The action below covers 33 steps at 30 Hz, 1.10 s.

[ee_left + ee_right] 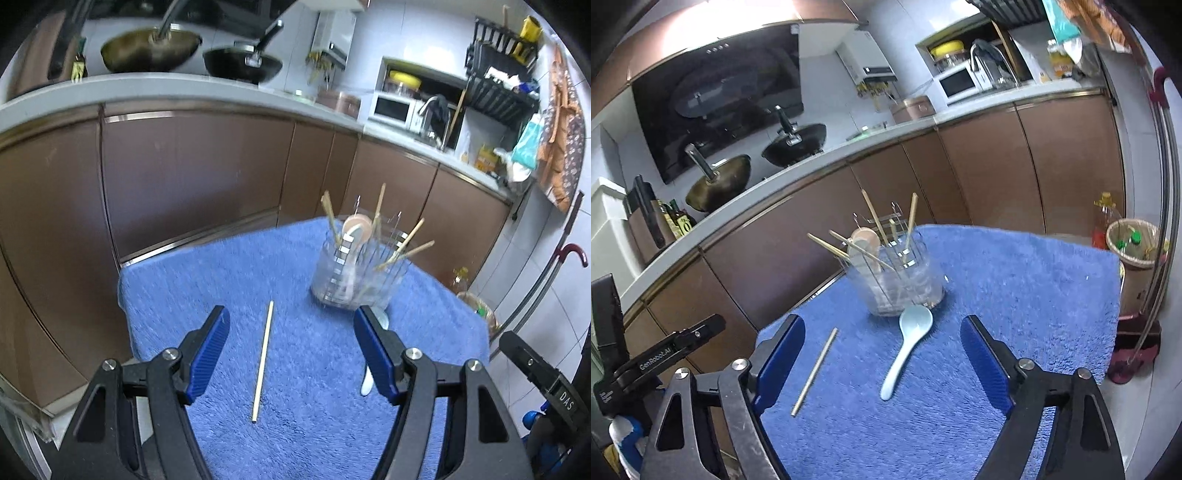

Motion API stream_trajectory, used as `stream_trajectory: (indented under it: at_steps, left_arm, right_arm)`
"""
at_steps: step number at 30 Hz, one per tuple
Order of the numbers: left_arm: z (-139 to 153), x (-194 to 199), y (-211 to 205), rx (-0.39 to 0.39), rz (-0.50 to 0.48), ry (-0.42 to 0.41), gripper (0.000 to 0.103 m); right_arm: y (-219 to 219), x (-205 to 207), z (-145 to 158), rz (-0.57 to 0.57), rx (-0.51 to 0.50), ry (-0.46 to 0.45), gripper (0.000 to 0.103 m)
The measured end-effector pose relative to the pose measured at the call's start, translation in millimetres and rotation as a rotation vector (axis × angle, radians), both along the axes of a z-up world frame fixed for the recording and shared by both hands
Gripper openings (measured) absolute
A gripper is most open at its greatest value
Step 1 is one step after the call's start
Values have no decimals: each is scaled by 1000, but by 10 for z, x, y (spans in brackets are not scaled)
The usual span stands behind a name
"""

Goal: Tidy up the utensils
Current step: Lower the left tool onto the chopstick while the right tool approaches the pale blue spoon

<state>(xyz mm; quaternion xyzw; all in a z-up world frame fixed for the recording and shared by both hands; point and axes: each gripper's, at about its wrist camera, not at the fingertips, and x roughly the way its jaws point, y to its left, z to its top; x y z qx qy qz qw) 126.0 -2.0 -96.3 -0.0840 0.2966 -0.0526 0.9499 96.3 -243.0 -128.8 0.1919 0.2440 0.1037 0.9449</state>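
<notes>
A clear utensil holder (354,273) (899,280) stands on the blue towel (306,369) (1015,295) and holds several wooden chopsticks and a pink spoon. One loose chopstick (263,362) (814,373) lies flat on the towel. A pale blue spoon (905,350) lies in front of the holder, bowl toward it; in the left wrist view only its ends (367,384) show behind a finger. My left gripper (291,326) is open and empty above the chopstick. My right gripper (882,336) is open and empty above the spoon.
Brown kitchen cabinets (192,177) with a white counter run behind the table. Two woks (151,50) sit on the stove. A microwave (958,83) and a sink tap are at the back right. A waste bin (1134,251) and an oil bottle stand on the floor at right.
</notes>
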Motion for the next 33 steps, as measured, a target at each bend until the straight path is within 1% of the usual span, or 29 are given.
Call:
stream_trajectory:
  at_steps: [3, 5, 7, 9, 11, 15, 17, 19, 22, 24, 25, 27, 33]
  left_arm:
    - [-163, 154, 26, -11, -5, 56, 68]
    - [-285, 278, 64, -9, -15, 97, 68]
    - [-446, 423, 131, -15, -16, 158, 68]
    - [-569, 573, 195, -35, -27, 209, 68]
    - [-686, 717, 241, -39, -35, 252, 67]
    - [-826, 999, 244, -41, -74, 308, 67]
    - [-886, 1126, 233, -47, -91, 337, 67]
    - [-949, 1286, 218, -58, -109, 373, 67]
    - [-1011, 1479, 202, -58, -119, 407, 65]
    - [-1048, 1607, 176, -53, -130, 432, 54]
    - [-1068, 1647, 165, -50, -134, 444, 51]
    - [-1120, 1751, 136, -35, -141, 482, 40]
    - [-1246, 1954, 84, -16, -178, 587, 28]
  right_arm:
    - [-37, 149, -119, 9, -2, 47, 76]
    - [-64, 238, -187, 21, -9, 77, 70]
    - [-71, 339, -245, 36, -24, 108, 66]
    - [-64, 480, -324, 59, -44, 147, 60]
    - [-41, 649, -423, 98, -58, 192, 53]
    - [-4, 962, -579, 160, -75, 253, 47]
    - [-17, 1136, -661, 190, -58, 284, 42]
    - [-61, 1306, -750, 203, -41, 319, 40]
    - [-100, 1478, -839, 208, -49, 351, 40]
    - [-123, 1557, -878, 217, -39, 366, 39]
    - [-131, 1593, -896, 222, -38, 371, 39]
    - [-130, 1636, -913, 236, -38, 377, 39]
    - [-119, 1764, -945, 281, -59, 398, 38]
